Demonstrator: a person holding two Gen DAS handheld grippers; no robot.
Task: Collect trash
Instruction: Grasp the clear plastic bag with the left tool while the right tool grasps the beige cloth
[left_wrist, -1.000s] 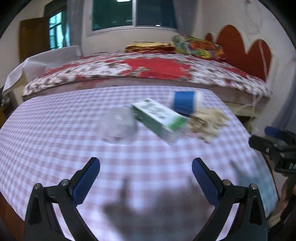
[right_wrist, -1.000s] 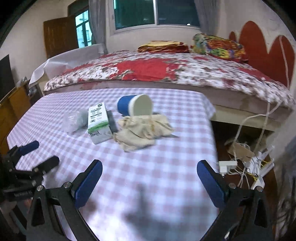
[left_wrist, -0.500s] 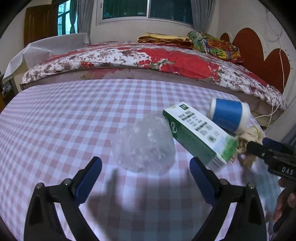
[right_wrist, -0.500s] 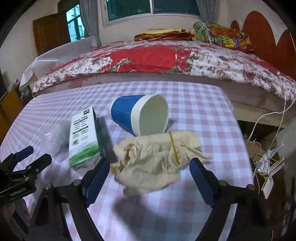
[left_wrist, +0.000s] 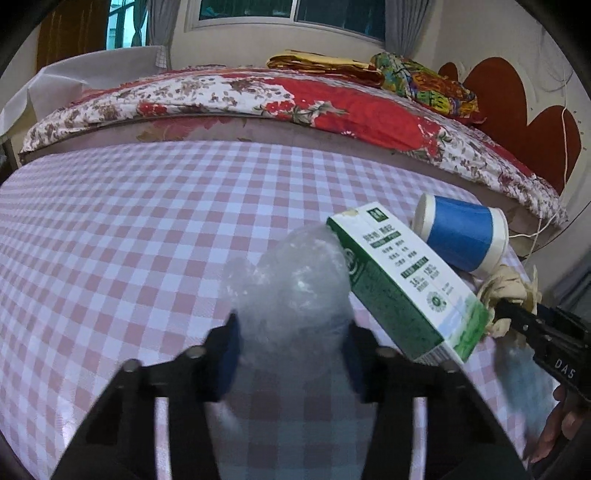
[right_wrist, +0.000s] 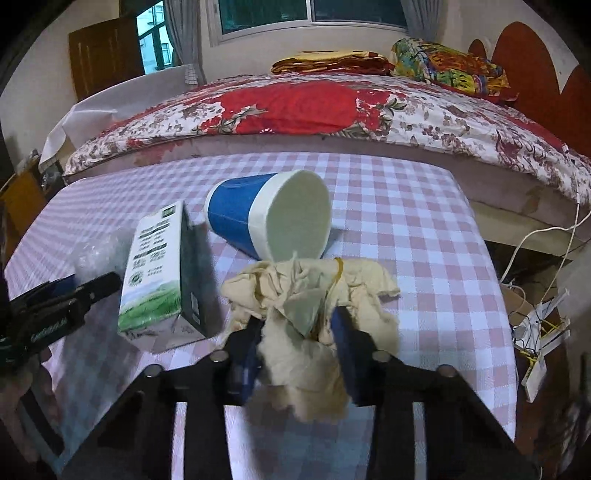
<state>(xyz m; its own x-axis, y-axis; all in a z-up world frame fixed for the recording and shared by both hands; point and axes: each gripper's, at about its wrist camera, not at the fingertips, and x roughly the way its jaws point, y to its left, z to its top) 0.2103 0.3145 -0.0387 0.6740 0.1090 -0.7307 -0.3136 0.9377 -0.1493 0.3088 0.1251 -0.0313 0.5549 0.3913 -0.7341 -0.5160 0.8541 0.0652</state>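
Now: bed (right_wrist: 314, 107) w/ red floral cover fills the far bkgd; table w/ pink-white check cloth (left_wrist: 129, 229) in front of it carries all the trash.

Trash sits in a cluster at the table's mid-right in the left wrist view:
- green/white carton (left_wrist: 402, 280), lying on its side, between the clear plastic bag and the cup; touches the bag on its left.
- blue paper cup (right_wrist: 269, 218), on its side, mouth twd right gripper cam, just far of the cloth wad.
- crumpled clear plastic bag (left_wrist: 291, 291), left-most item.
- crumpled beige cloth/paper wad (right_wrist: 314, 306) w/ a rubber band, near side of the cup, right of the carton.

Left gripper (left_wrist: 291, 350): jaws have just been closing; blue pads now press both sides of the clear bag, clamped on it.

Right gripper (right_wrist: 295, 350): jaws have just been closing; pads squeeze the near part of the beige wad, clamped on it. Each gripper shows at the edge of the other's view, w/ a hand (left_wrist: 557, 421) behind it.
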